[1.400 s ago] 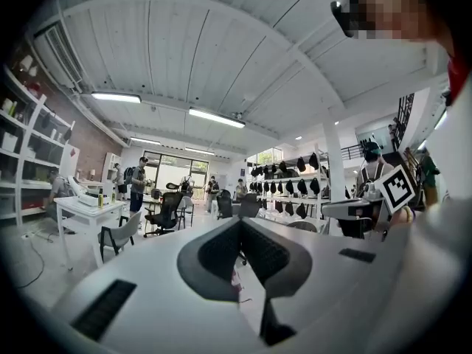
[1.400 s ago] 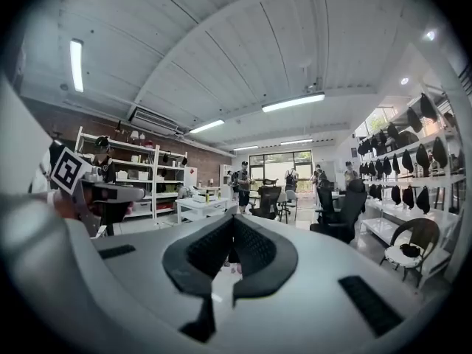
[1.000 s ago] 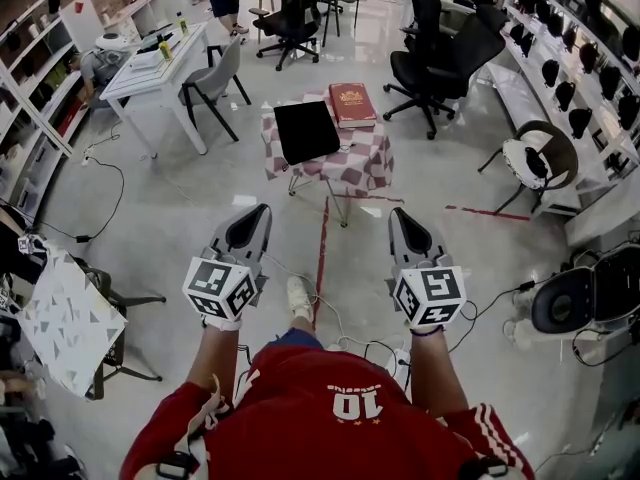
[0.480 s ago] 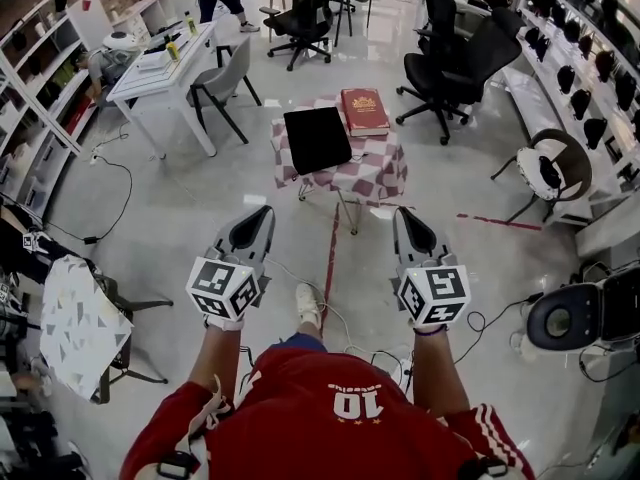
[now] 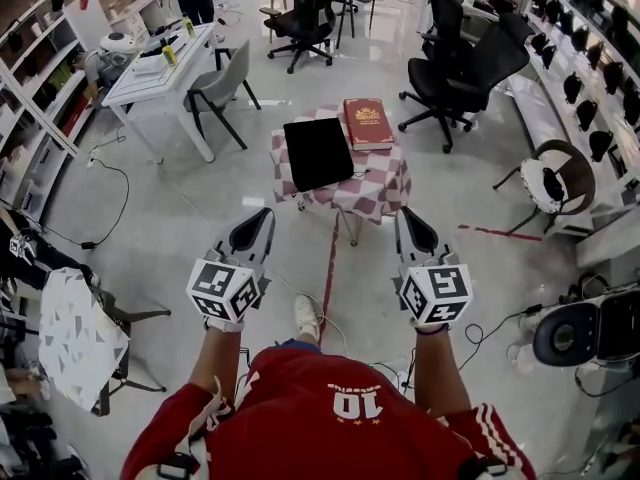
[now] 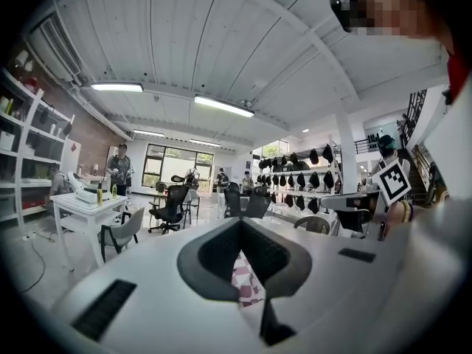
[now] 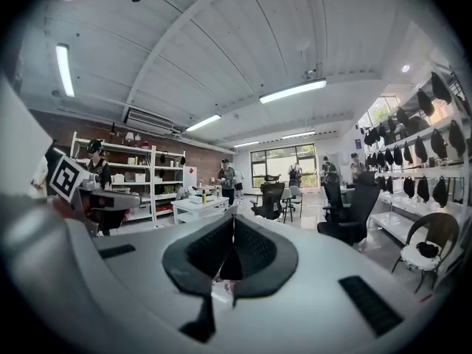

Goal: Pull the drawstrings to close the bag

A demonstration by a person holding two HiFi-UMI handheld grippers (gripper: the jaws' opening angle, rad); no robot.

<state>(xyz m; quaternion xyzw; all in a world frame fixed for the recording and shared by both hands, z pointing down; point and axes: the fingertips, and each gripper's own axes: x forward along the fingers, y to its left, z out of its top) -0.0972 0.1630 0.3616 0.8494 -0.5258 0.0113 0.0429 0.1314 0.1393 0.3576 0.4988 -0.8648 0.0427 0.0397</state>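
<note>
Standing well short of the small table (image 5: 388, 184) with the checked cloth, holding the left gripper (image 5: 264, 211) and the right gripper (image 5: 404, 212) out level and side by side, both aimed toward it. Jaws of each pressed together, with nothing pinched between them. Ahead, and well apart from both: the black bag (image 5: 318, 153), lying flat on the cloth, with a red book (image 5: 368, 123) just beside it on the right-hand side. Looks slightly longer along the line away from the body than across it, with edges a little skewed to that line. Sits between the two lines of aim, somewhat closer to that of the left gripper, with the book more in the right one's path. No telling from here where the drawstrings lie or which end is the mouth. Probably calls for closing the gap to the table first, then spreading both sets of jaws.
</note>
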